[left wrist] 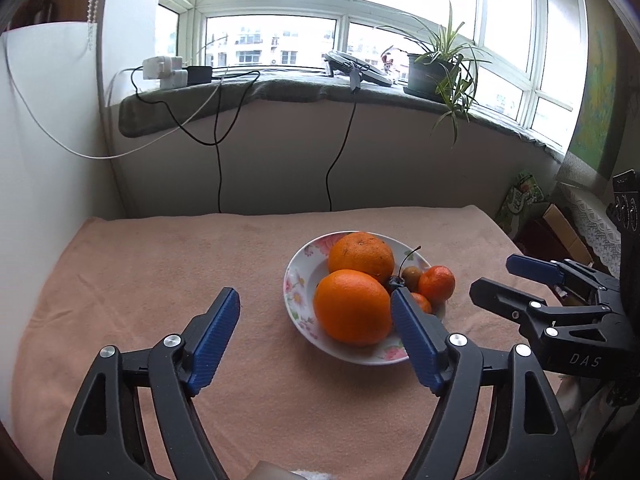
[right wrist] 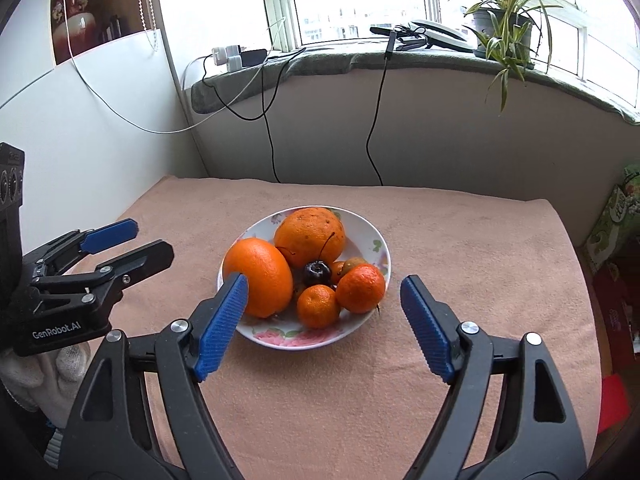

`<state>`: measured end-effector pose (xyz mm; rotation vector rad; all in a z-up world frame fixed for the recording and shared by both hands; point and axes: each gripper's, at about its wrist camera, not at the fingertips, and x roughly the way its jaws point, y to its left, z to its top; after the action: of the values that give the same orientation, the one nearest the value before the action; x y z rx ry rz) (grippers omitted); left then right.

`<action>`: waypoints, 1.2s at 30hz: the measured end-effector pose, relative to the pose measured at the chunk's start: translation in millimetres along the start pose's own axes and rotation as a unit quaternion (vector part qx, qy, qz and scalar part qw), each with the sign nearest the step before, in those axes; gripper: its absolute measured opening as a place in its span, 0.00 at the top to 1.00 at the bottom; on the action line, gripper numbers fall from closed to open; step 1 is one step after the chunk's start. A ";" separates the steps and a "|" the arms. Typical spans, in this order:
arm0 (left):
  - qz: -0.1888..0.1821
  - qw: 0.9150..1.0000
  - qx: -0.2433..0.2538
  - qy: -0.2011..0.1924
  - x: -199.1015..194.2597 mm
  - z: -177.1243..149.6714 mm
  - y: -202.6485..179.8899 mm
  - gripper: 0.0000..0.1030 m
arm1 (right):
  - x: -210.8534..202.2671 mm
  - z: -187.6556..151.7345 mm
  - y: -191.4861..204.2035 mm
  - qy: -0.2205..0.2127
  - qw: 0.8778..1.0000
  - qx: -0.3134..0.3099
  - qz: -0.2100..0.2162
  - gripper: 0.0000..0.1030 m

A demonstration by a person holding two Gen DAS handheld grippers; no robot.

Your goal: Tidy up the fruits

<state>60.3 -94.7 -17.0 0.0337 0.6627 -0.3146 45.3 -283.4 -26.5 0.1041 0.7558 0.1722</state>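
Here, in the left wrist view, the left gripper [left wrist: 316, 316] hangs over the pink cloth [left wrist: 160, 280] w/ its blue pads spread wide and nothing between them. The floral bowl [left wrist: 298, 280] sits just ahead, a bit to the right; the right-hand pad overlaps its near rim in the picture. Inside: two big oranges [left wrist: 352, 306], a dark cherry, a small brownish fruit and mandarins [left wrist: 437, 283]. The right gripper [left wrist: 494, 276] shows at the right edge, jaws apart, empty.

In the right wrist view, the right gripper [right wrist: 324, 292] is likewise wide open, holding nothing, w/ the bowl [right wrist: 372, 244] beyond the pads, roughly centred. The near orange [right wrist: 260, 276] lies left, the far orange [right wrist: 310, 236] behind it, the cherry [right wrist: 317, 274] in the middle, two mandarins [right wrist: 360, 288] in front. The left gripper [right wrist: 152, 240] pokes in at left, open, held by a white-gloved hand [right wrist: 52, 376]. Windowsill w/ potted plant [right wrist: 500, 24] behind.
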 end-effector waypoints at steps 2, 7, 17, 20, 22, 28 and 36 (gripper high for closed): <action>0.007 1.000 -0.002 0.002 -4.9 -3.8 -0.9 0.24 | -6.0 -5.9 -0.2 -0.003 1.000 0.008 -0.016 0.12; 0.020 1.000 -0.003 -0.005 -17.2 -9.7 -3.6 0.24 | -20.3 -15.2 -2.3 -0.019 0.999 0.019 -0.040 0.06; 0.029 0.999 -0.007 -0.010 -30.2 -13.0 -2.2 0.24 | -30.7 -17.4 0.2 -0.024 0.998 0.024 -0.046 0.06; 0.033 0.999 -0.008 -0.011 -31.9 -14.1 -1.0 0.24 | -31.3 -17.6 3.9 -0.025 0.999 0.021 -0.043 0.06; 0.033 0.999 -0.010 -0.010 -32.5 -14.5 0.9 0.24 | -31.7 -18.0 6.6 -0.025 0.999 0.020 -0.043 0.06; 0.033 0.999 -0.011 -0.011 -34.8 -15.4 2.3 0.24 | -30.8 -17.9 9.9 -0.023 0.999 0.019 -0.037 0.06; 0.032 0.999 -0.009 -0.011 -34.9 -14.9 0.5 0.24 | -30.9 -17.7 11.0 -0.025 0.999 0.024 -0.035 0.06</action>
<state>25.6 -82.6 -7.5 0.0346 0.6420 -0.2476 9.7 -278.1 -16.9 0.1268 0.7137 0.0849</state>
